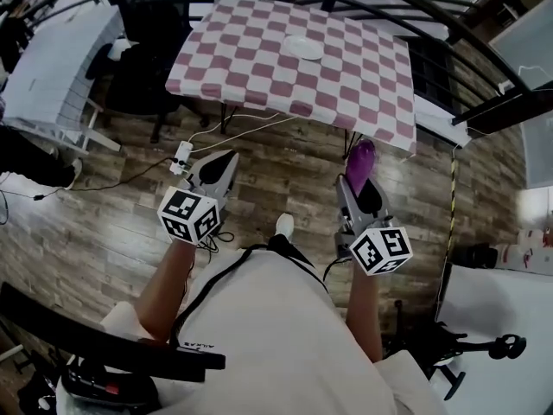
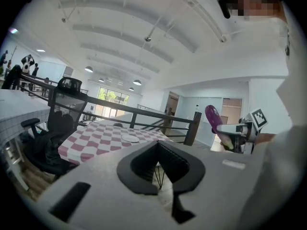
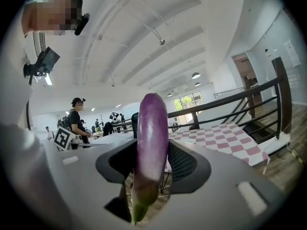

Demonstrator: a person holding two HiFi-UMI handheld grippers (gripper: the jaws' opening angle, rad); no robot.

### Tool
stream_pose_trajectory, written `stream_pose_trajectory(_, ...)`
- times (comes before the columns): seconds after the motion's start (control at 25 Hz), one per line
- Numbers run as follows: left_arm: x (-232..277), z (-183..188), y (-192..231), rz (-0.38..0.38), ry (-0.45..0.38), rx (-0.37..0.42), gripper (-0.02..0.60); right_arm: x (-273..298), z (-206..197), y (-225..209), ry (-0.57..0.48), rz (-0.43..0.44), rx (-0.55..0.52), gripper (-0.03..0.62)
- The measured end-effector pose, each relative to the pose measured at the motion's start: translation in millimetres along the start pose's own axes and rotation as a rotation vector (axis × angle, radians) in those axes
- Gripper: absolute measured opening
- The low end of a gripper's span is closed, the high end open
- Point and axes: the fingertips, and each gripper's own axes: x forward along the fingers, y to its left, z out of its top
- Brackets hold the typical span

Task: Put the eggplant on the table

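1. Eggplant [image 1: 360, 162] — long, purple and shiny — is held in the air over the wood floor [image 1: 285, 158]. It is not yet on the table [image 1: 259, 72], which is seen at 12 o'clock.
2. It is squeezed by the right gripper [image 3: 152, 164] near its green stem end. The round end sticks out toward 12 o'clock.
3. It is likely light and firm. The smooth skin may be slippery and easily bruised, so a soft hold at the thick middle is best.
4. The left gripper [image 2: 158, 145] is closed, with nothing in it.
5. The table is covered by a pink-and-white checked cloth. A white plate [image 1: 304, 47] is set near its middle, with much bare cloth around it. A black chair [image 1: 147, 24] is seen at 10 o'clock.
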Motion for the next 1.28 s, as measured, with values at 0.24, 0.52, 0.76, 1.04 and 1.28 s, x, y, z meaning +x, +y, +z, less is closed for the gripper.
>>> stream_pose_trajectory(0.24, 48, 11, -15, 0.023, 0.001, 0.003, 0.005, 18, 18, -51, 0.009, 0.038, 0.007, 0.202)
stream_pose_trajectory(0.52, 88, 14, -25, 0.061, 0.005, 0.001, 0.005, 31, 27, -98, 0.025, 0.08, 0.009, 0.202)
stream_pose_trajectory(0.76, 121, 14, -36, 0.078, 0.014, 0.022, 0.005, 36, 25, -132, 0.041, 0.098, 0.024, 0.202)
stream_pose_trajectory(1.04, 153, 15, -48, 0.074, 0.02, 0.022, 0.005, 40, 30, -170, 0.042, 0.097, 0.026, 0.202)
stream_pose_trajectory(1.28, 167, 17, -46, 0.075, 0.027, 0.025, 0.005, 45, 29, -185, 0.052, 0.092, 0.036, 0.202)
